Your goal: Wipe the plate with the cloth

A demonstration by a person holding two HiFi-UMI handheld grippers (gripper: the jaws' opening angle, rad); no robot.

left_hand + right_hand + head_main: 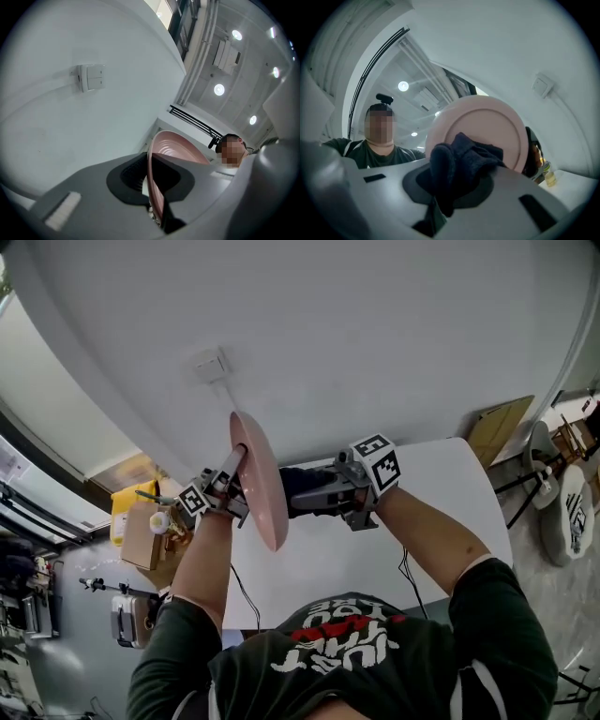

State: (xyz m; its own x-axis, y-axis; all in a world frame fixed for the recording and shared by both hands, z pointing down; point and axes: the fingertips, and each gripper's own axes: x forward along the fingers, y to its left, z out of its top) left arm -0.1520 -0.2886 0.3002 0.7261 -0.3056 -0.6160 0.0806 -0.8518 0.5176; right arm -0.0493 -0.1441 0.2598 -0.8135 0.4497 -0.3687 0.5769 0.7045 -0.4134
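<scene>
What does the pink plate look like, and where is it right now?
The plate is round, pale pink and smooth, maybe plastic or ceramic, with a raised rim and faint rings on one face. It stands on edge in the air above the white table, not resting on it. The left gripper is clamped on its rim. The dark cloth, held in the right gripper, seems to press against its other face.

Shirt print [342,645] — upside down, nothing legible.
</scene>
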